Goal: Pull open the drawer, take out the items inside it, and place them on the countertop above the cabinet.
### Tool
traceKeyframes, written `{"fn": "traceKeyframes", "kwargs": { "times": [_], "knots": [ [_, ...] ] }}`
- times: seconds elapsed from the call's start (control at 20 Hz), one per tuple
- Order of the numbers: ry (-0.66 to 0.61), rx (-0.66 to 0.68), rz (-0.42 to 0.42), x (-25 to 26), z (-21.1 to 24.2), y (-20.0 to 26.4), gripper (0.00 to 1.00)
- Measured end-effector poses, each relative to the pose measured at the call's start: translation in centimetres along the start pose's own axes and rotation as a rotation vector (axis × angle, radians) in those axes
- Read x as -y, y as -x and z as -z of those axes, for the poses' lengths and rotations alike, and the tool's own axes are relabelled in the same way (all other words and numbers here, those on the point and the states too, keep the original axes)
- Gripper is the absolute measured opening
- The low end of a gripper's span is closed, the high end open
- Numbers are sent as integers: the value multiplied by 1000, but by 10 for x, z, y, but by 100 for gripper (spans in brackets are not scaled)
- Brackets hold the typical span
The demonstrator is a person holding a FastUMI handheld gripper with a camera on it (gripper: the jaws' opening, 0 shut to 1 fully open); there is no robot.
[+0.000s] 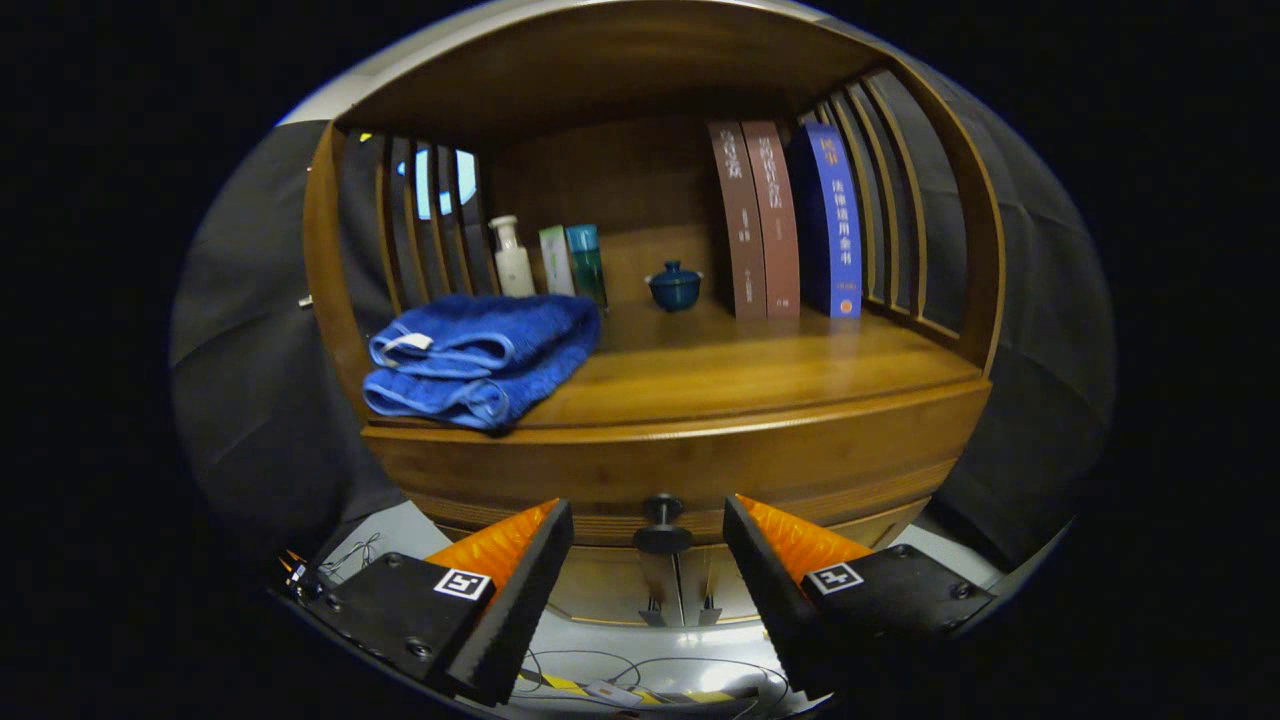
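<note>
jaws spread wide, gripping nothing; my gripper point(648, 520) held level, facing the cabinet point(680, 470) head-on. drawer point(700, 490) shut, its dark knob point(661, 525) just ahead, centred in the gap between my fingers. folded blue towel point(480, 360) on the countertop point(760, 370) above, books point(785, 220) and bottles point(545, 260) behind

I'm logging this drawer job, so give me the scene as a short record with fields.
gripper: two-finger gripper open, fingers apart on either side of the knob
knob: dark round drawer knob between the fingers, not gripped
drawer: wooden drawer front closed
countertop: wooden cabinet countertop holds folded blue towel, small blue lidded cup, three upright books, bottles
</note>
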State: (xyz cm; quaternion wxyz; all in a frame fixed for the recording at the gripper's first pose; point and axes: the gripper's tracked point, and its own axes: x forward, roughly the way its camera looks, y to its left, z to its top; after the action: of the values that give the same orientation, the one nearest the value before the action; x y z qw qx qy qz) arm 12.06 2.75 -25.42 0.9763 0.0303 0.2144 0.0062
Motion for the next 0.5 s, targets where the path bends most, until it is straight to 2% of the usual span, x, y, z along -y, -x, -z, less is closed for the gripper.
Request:
{"fn": "traceKeyframes", "kwargs": {
  "times": [0.15, 0.25, 0.5],
  "knots": [
    [4, -51, 13, 6, 21, -22, 98],
    [7, -87, 16, 8, 34, -34, 93],
    [-11, -121, 29, 11, 47, -51, 60]
  ]
}}
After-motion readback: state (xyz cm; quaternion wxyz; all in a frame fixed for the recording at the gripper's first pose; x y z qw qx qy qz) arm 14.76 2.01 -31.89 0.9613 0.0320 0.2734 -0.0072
